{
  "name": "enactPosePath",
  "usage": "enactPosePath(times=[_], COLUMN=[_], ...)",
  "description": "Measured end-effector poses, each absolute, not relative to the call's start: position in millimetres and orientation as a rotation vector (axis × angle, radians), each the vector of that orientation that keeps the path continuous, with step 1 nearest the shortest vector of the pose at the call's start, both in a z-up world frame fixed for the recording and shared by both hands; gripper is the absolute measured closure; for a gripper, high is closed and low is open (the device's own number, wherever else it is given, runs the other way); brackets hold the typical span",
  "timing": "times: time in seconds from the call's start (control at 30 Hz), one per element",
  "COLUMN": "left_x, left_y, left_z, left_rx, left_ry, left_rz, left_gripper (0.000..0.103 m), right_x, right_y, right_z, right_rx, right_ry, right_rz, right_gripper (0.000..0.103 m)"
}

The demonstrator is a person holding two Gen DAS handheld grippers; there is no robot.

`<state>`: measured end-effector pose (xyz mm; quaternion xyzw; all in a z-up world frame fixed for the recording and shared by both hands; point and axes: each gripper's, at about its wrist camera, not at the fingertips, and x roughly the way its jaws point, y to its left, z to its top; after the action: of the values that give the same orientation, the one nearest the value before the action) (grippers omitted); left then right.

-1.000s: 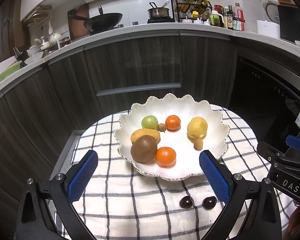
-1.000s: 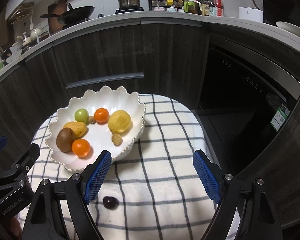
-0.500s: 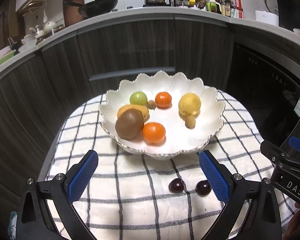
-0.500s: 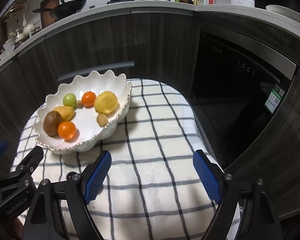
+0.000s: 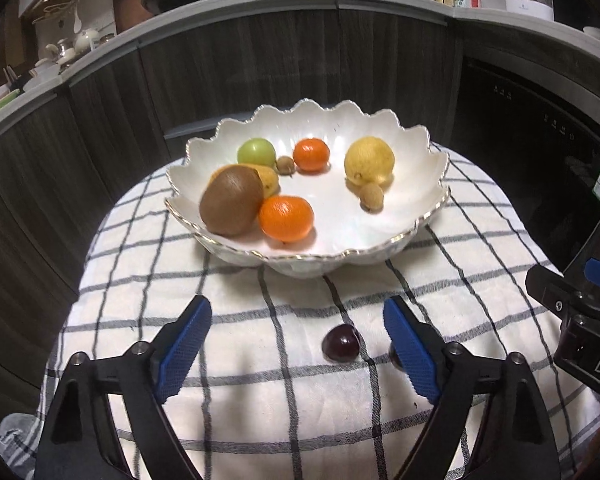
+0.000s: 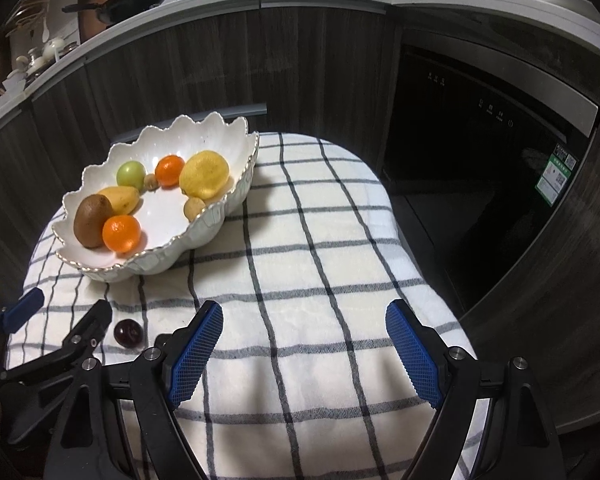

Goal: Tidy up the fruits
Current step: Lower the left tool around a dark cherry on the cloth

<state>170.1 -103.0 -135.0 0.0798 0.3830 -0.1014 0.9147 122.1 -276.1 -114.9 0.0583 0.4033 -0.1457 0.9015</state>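
A second dark cherry [image 5: 394,357] is mostly hidden behind the left tool's [image 5: 296,346] right finger. The visible cherry [image 5: 342,343] lies on the checked cloth [image 5: 236,408] between its released fingers, at 6 o'clock from the scalloped bowl [image 5: 396,128]. The kiwi [image 5: 231,199] lies lengthwise toward 1 o'clock. The right tool [image 6: 304,350] hovers level, spread wide, grasping nothing
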Motion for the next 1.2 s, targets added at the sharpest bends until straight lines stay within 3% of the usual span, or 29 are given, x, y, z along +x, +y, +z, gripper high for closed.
enactPosePath(times=[0.2,0.4,0.5,0.93,1.2], left_x=[173,177,177,182,182], left_y=[-110,-114,-115,-120,-121], left_z=[-148,-160,-164,-177,-178], left_rx=[0.176,0.179,0.178,0.165,0.163], left_ry=[0.821,0.856,0.867,0.923,0.928], left_rz=[-0.228,-0.248,-0.254,-0.297,-0.309], left_gripper=[0.026,0.044,0.046,0.075,0.077], right_x=[123,125,126,130,129], right_y=[-277,-276,-275,-281,-281], right_z=[-120,-126,-127,-139,-139], right_rx=[0.121,0.111,0.108,0.134,0.135], right_ry=[0.846,0.86,0.863,0.896,0.897], right_rz=[-0.297,-0.293,-0.291,-0.295,-0.293], right_gripper=[0.018,0.018,0.018,0.018,0.018])
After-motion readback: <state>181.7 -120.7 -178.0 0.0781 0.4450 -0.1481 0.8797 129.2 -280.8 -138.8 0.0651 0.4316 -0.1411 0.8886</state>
